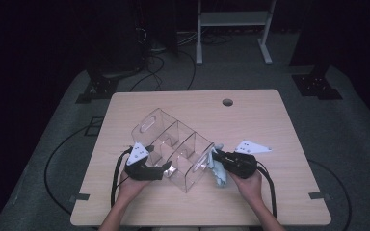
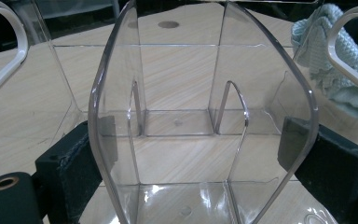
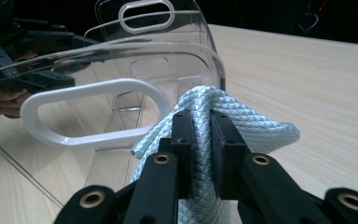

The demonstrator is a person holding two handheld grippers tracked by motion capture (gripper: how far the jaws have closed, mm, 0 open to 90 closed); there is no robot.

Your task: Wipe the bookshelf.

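A clear plastic organizer with inner dividers and oval handle cutouts lies at an angle on the wooden table. My left gripper clamps its near left end; in the left gripper view the black pads press on both outer sides of the organizer. My right gripper is shut on a folded pale blue cloth, and the cloth bulges out between the jaws of the right gripper against the organizer's end wall. The cloth shows through the clear wall.
A round cable hole sits in the table near its far edge. Behind the table stand a white frame and dark stands with cables on the grey floor. Bare tabletop lies to the right and far side of the organizer.
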